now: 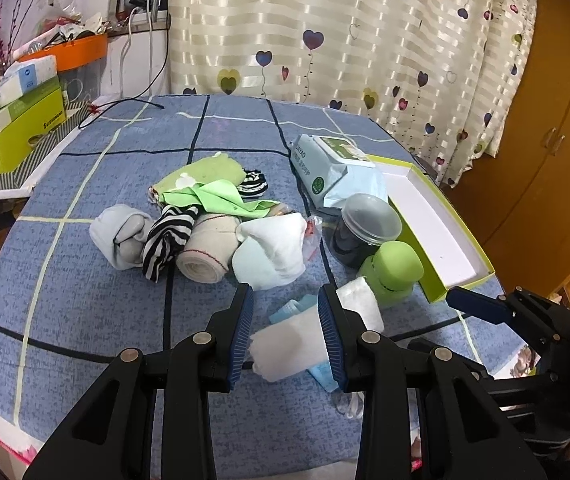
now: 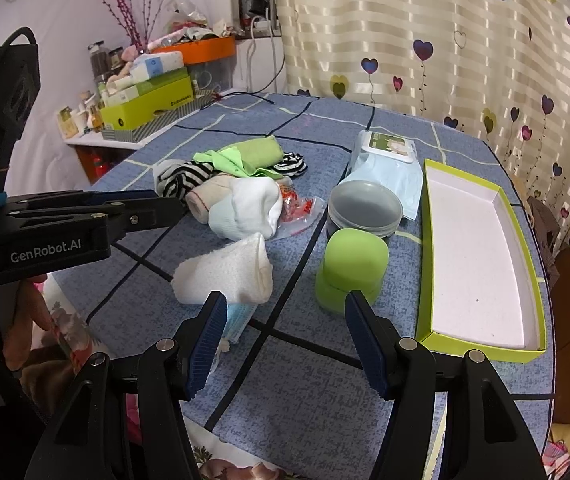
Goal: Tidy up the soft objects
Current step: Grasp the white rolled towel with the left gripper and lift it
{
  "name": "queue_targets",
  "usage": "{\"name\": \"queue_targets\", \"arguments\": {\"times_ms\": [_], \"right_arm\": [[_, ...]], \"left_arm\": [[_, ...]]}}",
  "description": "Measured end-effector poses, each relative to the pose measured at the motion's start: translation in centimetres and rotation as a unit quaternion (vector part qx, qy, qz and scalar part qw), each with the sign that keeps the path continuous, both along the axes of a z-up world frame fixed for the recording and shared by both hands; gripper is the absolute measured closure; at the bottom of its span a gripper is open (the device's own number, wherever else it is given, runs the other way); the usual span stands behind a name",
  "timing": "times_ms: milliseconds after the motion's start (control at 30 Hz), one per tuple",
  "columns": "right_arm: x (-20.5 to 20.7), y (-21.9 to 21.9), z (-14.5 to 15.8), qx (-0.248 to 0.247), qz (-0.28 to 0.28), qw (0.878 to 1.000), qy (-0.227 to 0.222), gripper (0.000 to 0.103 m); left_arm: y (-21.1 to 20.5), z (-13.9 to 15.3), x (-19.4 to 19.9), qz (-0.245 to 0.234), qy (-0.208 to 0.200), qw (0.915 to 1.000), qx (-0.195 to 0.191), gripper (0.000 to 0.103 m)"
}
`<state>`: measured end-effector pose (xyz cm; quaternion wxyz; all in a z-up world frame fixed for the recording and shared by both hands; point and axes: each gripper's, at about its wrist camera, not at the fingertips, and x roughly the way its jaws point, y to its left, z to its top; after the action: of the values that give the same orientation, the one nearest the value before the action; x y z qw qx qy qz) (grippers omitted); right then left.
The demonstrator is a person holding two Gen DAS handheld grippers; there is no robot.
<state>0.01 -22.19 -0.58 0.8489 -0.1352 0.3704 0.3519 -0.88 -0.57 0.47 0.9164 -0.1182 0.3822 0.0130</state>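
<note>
One white towel (image 2: 225, 276) lies near the table's front edge, between the half-open jaws of the left gripper (image 1: 287, 304); whether the pads touch it I cannot tell. The right gripper (image 2: 285, 312) hangs wide open, empty. One green-edged tray (image 2: 481, 256) sits empty by the right edge.

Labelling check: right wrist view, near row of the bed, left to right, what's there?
white towel → green bottle → green-edged box lid.
</note>
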Motion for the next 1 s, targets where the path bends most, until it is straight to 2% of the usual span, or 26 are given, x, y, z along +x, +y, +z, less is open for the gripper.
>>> {"name": "queue_targets", "arguments": {"times_ms": [367,833,1000], "right_arm": [[-0.01,-0.02,-0.06,0.002,0.0,1.0,0.0,0.041],[-0.06,0.03,-0.05,0.003,0.0,1.0,0.0,0.041],[-0.03,0.02,-0.08,0.005,0.001,1.0,0.001,0.041]], "left_arm": [[0.15,0.14,-0.23,-0.004,-0.007,1.0,0.002,0.068],[0.27,-0.19,-0.46,-0.013,-0.013,0.9996,-0.022,0.068],[0.0,-0.3,-0.36,-0.018,-0.007,0.9998,-0.009,0.068]]}}
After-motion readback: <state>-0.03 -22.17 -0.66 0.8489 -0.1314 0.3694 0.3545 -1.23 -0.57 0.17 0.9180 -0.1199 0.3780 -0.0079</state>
